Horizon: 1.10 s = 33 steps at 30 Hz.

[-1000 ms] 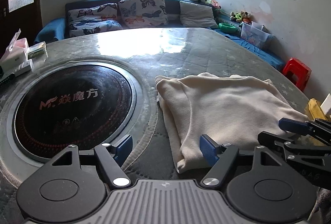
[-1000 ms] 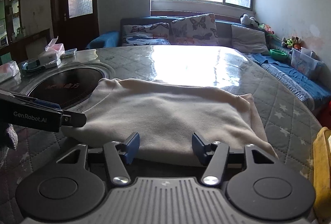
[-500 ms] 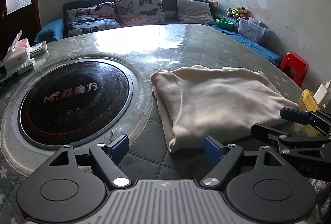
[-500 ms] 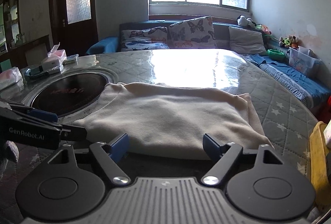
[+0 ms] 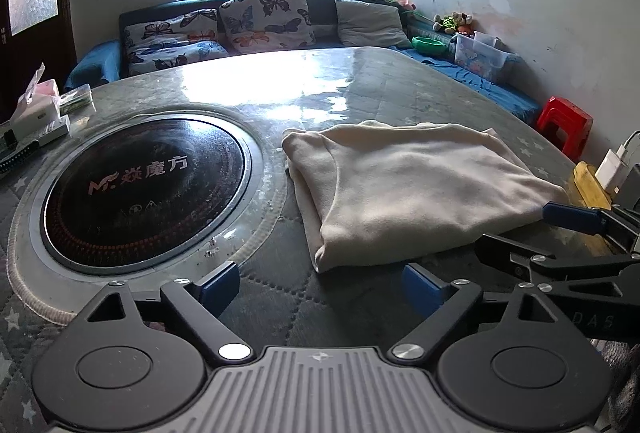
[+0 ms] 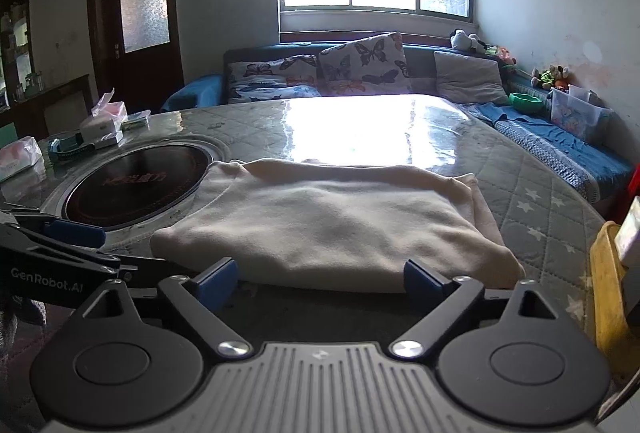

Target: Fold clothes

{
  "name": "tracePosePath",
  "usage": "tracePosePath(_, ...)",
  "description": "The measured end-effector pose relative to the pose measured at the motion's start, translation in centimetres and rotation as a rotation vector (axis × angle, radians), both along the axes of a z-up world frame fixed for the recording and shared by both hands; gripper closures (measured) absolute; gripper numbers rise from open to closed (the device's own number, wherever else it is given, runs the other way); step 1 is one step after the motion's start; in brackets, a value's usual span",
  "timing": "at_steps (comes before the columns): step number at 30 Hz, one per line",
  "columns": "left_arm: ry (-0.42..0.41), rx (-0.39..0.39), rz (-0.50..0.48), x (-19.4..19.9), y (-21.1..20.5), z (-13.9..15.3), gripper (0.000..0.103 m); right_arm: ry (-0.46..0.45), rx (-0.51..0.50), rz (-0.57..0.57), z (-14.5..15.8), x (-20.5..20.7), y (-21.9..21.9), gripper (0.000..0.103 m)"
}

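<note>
A cream garment point(image 5: 408, 189) lies folded into a flat rectangle on the quilted round table point(image 5: 360, 81); it also shows in the right wrist view point(image 6: 332, 221). My left gripper point(image 5: 320, 285) is open and empty, just short of the garment's near left corner. My right gripper point(image 6: 320, 279) is open and empty, at the garment's near edge without touching it. Each gripper shows at the side of the other's view, the right one point(image 5: 560, 237) and the left one point(image 6: 60, 245).
A black round cooktop point(image 5: 140, 185) is set into the table left of the garment. Tissue packs and small boxes point(image 5: 36, 113) sit at the far left edge. A yellow object point(image 6: 608, 297) lies at the right edge. A sofa with cushions point(image 5: 264, 17) stands behind.
Both grippers have pulled back from the garment toward me and risen a little. The right gripper's jaws have opened wider. The garment lies still.
</note>
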<state>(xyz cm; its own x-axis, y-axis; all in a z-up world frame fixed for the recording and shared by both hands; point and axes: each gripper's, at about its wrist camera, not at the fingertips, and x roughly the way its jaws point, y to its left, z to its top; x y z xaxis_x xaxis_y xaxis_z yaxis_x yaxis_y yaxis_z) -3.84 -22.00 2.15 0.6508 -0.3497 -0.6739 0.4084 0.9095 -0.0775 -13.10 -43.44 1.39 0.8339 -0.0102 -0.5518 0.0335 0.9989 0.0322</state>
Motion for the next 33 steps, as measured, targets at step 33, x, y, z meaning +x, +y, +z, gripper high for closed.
tracePosePath(33, -0.029, 0.015, 0.065, -3.7, 0.7, 0.1, 0.000, -0.002, -0.002, -0.122, 0.2, -2.9, -0.2, 0.000)
